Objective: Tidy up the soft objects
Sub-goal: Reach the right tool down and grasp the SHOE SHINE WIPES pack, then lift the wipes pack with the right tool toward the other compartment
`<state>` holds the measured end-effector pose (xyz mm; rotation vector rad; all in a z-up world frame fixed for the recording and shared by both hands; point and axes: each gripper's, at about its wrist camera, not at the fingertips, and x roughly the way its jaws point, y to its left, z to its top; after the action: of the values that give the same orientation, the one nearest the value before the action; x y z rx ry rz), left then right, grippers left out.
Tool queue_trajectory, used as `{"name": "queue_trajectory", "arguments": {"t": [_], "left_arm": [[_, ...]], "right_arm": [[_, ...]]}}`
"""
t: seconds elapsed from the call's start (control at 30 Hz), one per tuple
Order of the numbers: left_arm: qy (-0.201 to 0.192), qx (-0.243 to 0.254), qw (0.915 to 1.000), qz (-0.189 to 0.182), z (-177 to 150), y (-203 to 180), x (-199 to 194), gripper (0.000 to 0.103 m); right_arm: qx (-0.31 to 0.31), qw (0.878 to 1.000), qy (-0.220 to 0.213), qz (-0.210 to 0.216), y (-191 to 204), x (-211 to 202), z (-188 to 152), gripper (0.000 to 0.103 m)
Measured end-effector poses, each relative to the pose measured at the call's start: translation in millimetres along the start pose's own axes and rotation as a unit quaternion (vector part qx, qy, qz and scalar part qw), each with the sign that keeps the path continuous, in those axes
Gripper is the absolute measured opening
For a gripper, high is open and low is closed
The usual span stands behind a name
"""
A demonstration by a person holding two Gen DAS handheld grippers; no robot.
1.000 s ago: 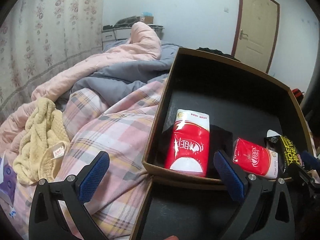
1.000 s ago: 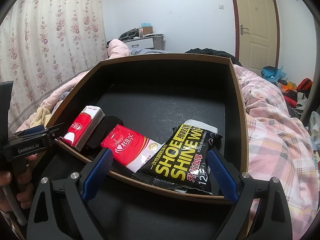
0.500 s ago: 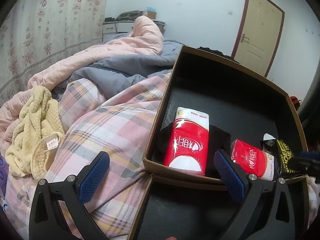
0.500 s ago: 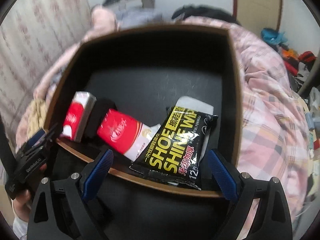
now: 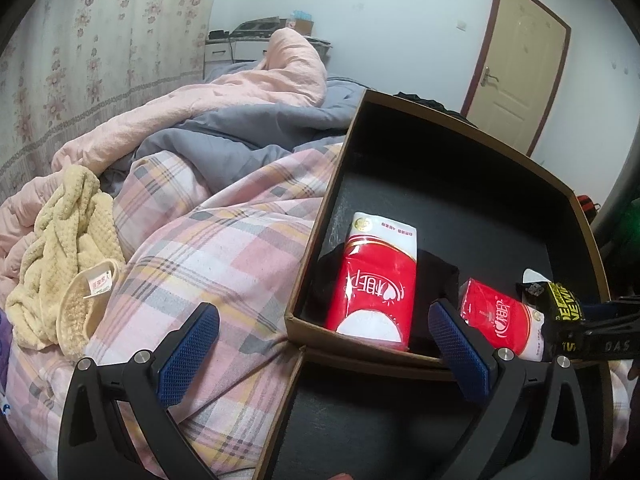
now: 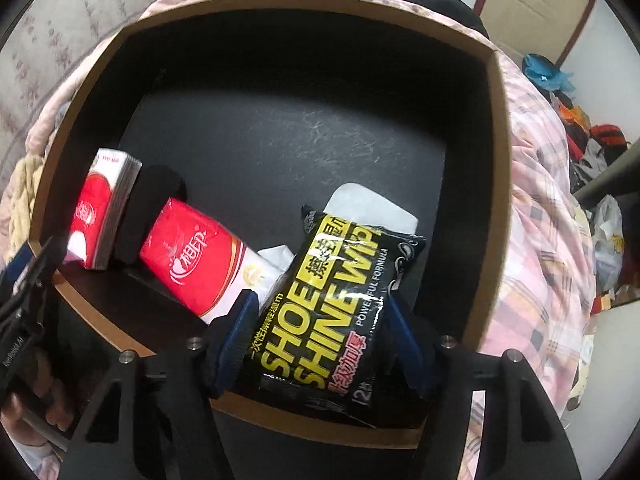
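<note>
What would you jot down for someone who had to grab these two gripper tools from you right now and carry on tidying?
Right gripper: shut on the black shoe shine wipes pack, at the near edge of the black box.
Left gripper: open, empty, hovering over the box's near left corner and the plaid quilt.
In the box: upright red tissue pack, flat red tissue pack, a black soft item between them.
Outside the box: cream knit garment on the bed.
Done: three soft items boxed.
Left: settle the wipes, then probably fetch the garment.
</note>
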<state>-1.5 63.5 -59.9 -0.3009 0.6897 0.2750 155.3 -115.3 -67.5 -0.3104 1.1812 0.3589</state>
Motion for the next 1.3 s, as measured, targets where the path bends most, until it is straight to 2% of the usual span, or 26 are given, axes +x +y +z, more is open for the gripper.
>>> {"name": "queue_trajectory", "arguments": {"t": [0.07, 0.2, 0.47, 0.57, 0.8, 1.1, 1.2, 1.3], "left_arm": [[0.001, 0.001, 1.0000, 0.001, 0.2, 0.1, 0.5, 0.103], [-0.001, 0.001, 1.0000, 0.002, -0.1, 0.0, 0.0, 0.103], [-0.005, 0.003, 1.0000, 0.004, -0.2, -0.1, -0.4, 0.103], [-0.005, 0.003, 1.0000, 0.003, -0.2, 0.2, -0.3, 0.103], [-0.005, 0.003, 1.0000, 0.004, 0.1, 0.5, -0.2, 0.103], [-0.005, 0.002, 1.0000, 0.002, -0.2, 1.0, 0.0, 0.103], [-0.005, 0.002, 1.0000, 0.002, -0.2, 1.1, 0.2, 0.103], [-0.006, 0.002, 1.0000, 0.003, 0.0, 1.0, -0.2, 0.103]], "right_arm": [[-0.011, 1.000, -0.001, -0.015, 5.6, 2.9, -1.0, 0.058], [-0.017, 1.000, -0.010, -0.014, 13.9, 0.2, -2.8, 0.051], [0.008, 0.999, -0.047, 0.018, -0.9, -7.2, -17.9, 0.045], [0.031, 0.996, -0.077, 0.037, -8.4, -15.1, -21.3, 0.045], [0.074, 0.979, -0.168, 0.088, -23.8, -50.3, -43.9, 0.045], [0.063, 0.947, -0.252, 0.187, -19.1, -94.3, -64.3, 0.045], [0.052, 0.943, -0.261, 0.201, -11.8, -101.0, -77.4, 0.045], [0.032, 0.947, -0.242, 0.208, -2.0, -87.3, -86.6, 0.045]]}}
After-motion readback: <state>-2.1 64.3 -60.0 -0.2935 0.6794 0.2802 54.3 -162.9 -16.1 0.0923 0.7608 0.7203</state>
